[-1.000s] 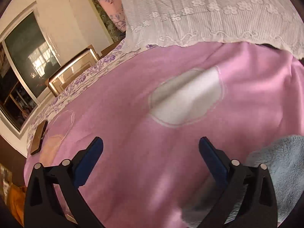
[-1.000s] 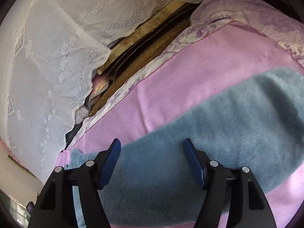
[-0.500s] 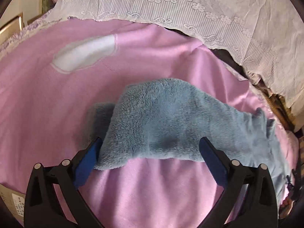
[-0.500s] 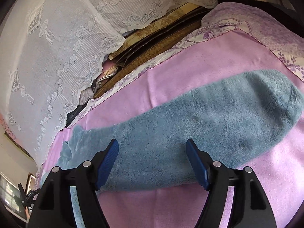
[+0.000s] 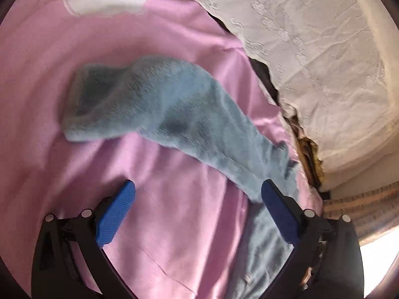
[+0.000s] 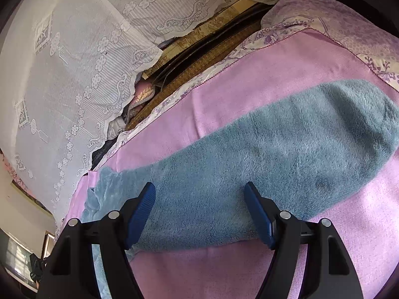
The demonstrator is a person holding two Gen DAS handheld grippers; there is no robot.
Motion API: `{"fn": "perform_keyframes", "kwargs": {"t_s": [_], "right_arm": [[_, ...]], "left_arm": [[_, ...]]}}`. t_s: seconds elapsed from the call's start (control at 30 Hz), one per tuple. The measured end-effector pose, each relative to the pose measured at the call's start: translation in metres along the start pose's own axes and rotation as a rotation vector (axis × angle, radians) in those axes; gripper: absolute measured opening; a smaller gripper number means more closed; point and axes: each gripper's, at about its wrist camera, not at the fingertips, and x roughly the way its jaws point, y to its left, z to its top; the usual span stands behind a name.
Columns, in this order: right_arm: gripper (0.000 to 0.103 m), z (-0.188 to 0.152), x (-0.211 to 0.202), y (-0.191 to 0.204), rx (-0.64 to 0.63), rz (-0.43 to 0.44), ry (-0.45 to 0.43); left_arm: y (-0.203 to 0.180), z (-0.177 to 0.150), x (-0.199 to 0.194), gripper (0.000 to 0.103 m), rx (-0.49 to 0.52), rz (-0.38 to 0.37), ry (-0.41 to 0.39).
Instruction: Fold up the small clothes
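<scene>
The left gripper (image 5: 198,199) was spread wide and held nothing. The fuzzy blue garment (image 5: 174,114) lay stretched flat on the pink blanket (image 5: 174,236). The right gripper (image 6: 199,199) was spread too, above it. Best to pinch one end firmly and bring it over evenly.

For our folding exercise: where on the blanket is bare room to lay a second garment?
Bare pink blanket lies between the fluffy blue garment and the left tongs. It is crowded beyond the garment, beside the white lace cover.
</scene>
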Motion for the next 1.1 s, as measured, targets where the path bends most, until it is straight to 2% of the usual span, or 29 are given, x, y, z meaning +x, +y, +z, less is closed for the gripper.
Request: {"fn": "perform_keyframes", "kwargs": {"t_s": [0.07,0.13,0.2,0.27,0.3,0.33,0.4,0.43,0.47,0.5,0.53,0.6,0.67,0.73,0.8,0.87,0.93,1.0,1.1], "right_arm": [[0.074,0.000,0.000,0.000,0.001,-0.001,0.000],[0.074,0.000,0.000,-0.001,0.008,-0.001,0.001],[0.074,0.000,-0.002,-0.003,0.016,-0.001,-0.006],[0.074,0.001,-0.007,-0.005,0.022,-0.019,-0.027],[0.074,0.003,-0.008,-0.007,0.025,-0.033,-0.035],[0.074,0.004,-0.010,-0.010,0.030,-0.052,-0.040],[0.074,0.007,-0.011,-0.020,0.054,-0.087,-0.049],[0.074,0.009,-0.012,-0.025,0.072,-0.106,-0.056],[0.074,0.010,-0.014,-0.030,0.088,-0.116,-0.066],[0.074,0.011,-0.017,-0.033,0.101,-0.123,-0.081],[0.074,0.012,-0.020,-0.032,0.107,-0.126,-0.096],[0.075,0.010,-0.024,-0.021,0.087,-0.071,-0.100],[0.075,0.005,-0.020,0.010,0.023,0.045,-0.053],[0.075,-0.011,-0.015,0.056,-0.115,0.118,0.022],[0.074,-0.038,-0.020,0.100,-0.290,0.100,0.106],[0.074,-0.067,-0.032,0.124,-0.407,0.045,0.146],[0.074,-0.090,-0.053,0.123,-0.422,0.044,0.180],[0.074,-0.109,-0.076,0.109,-0.382,0.049,0.219],[0.074,-0.144,-0.099,0.092,-0.345,0.083,0.283]], "left_arm": [[0.004,0.017,0.000,0.098,0.001,0.084,-0.086],[0.014,0.041,0.002,0.098,-0.041,0.142,-0.143],[0.030,0.060,-0.004,0.092,-0.112,0.189,-0.222],[0.039,0.072,-0.011,0.035,-0.119,0.251,-0.281],[0.042,0.075,-0.014,0.024,-0.093,0.291,-0.298],[0.043,0.075,-0.017,0.017,-0.055,0.369,-0.326],[0.050,0.072,-0.022,0.018,-0.001,0.610,-0.375],[0.058,0.070,-0.026,0.025,-0.006,0.744,-0.397],[0.067,0.068,-0.033,0.043,-0.037,0.811,-0.410],[0.075,0.065,-0.045,0.049,-0.088,0.785,-0.428],[0.080,0.059,-0.059,0.053,-0.126,0.712,-0.458],[0.066,0.045,-0.078,0.058,-0.113,0.587,-0.502],[0.023,0.034,-0.077,0.078,0.014,0.519,-0.479],[-0.037,0.009,-0.059,0.093,0.204,0.408,-0.406],[-0.101,-0.032,-0.033,0.094,0.448,0.329,-0.317],[-0.149,-0.082,-0.012,0.095,0.672,0.358,-0.267],[-0.171,-0.128,0.000,0.095,0.813,0.361,-0.205],[-0.172,-0.160,0.000,0.096,0.862,0.305,-0.133],[-0.150,-0.186,0.005,0.098,0.804,0.247,0.030]]}}
